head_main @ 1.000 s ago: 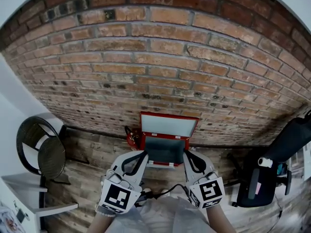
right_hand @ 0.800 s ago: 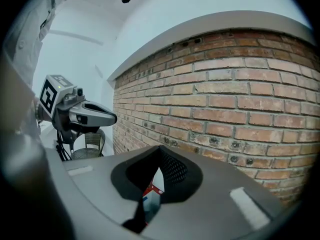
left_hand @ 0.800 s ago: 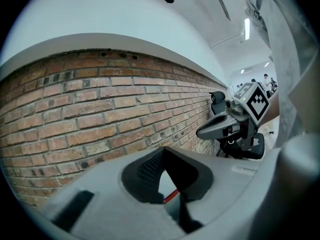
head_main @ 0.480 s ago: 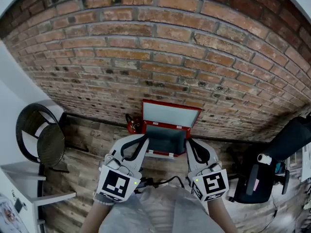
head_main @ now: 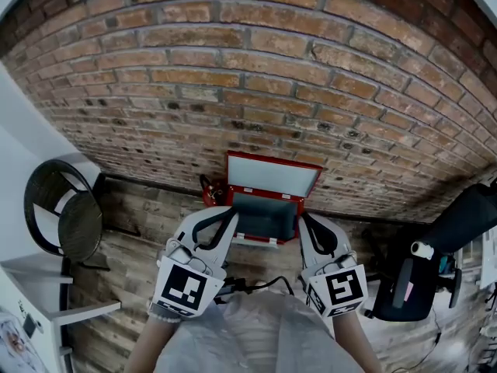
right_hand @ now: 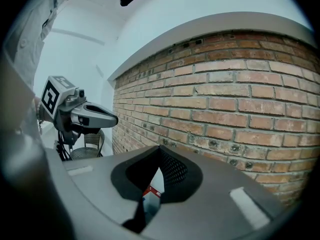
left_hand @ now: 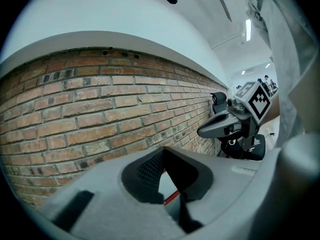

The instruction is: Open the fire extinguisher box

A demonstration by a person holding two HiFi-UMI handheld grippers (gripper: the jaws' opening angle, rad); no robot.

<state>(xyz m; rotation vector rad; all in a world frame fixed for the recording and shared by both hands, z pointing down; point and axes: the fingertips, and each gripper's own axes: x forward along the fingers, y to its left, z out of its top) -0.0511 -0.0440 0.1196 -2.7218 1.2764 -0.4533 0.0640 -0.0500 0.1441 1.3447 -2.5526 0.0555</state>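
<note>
Red sheet-metal fire extinguisher box (head_main: 264, 222) at twelve o'clock against the brick wall (head_main: 248, 92), lid (head_main: 272, 179) up (job seemingly done). Left gripper (head_main: 227, 214) at its seven, right gripper (head_main: 305, 219) at five, both pinched shut, empty. Probably stiff, light, sharp-edged; best gripped by the lid's front lip.

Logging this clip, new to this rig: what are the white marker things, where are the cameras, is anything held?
A person holds a tool in each hand, each ending in a two-fingered claw: left claw, right claw. The head view looks down from the person's head; the two gripper views ride on the tools, looking along the claws. Both claws are shut and empty. Ahead, on the wooden floor against the brick wall, stands the red fire extinguisher box, lid up.
</note>
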